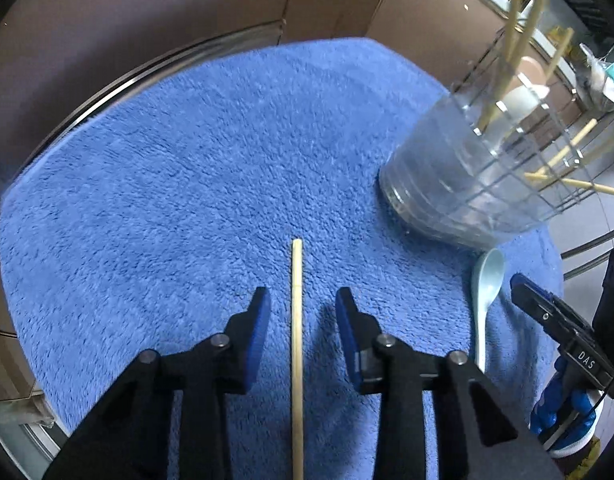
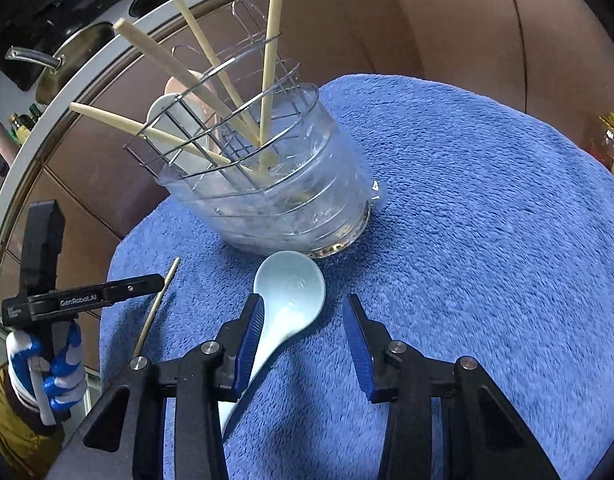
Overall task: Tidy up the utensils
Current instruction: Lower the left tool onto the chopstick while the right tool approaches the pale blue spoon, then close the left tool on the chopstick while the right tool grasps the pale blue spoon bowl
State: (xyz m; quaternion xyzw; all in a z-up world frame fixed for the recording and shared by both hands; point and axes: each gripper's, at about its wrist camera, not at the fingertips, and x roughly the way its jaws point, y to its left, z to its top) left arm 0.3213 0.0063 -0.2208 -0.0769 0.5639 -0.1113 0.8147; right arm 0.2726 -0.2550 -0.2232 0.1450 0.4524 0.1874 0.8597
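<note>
While both grippers stood over the blue towel (image 1: pixel 167 160) | left gripper (image 1: pixel 303 296) unclenched astride chopstick (image 1: pixel 297 320); right gripper (image 2: pixel 303 308) unclenched about spoon (image 2: pixel 287 300) beside holder (image 2: pixel 275 200) | step: grasping; next: clench, lift.

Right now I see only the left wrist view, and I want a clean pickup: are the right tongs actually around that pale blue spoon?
Observer: Yes. The right tongs straddle the spoon. Its handle lies against one blue finger, and the other finger stands clear of it.
Operator: Which way up is the spoon?
Observer: Bowl up, with its tip close to the base of the clear holder.
Operator: What is already in the holder?
Observer: Four chopsticks lean in it, fanned apart.
</note>
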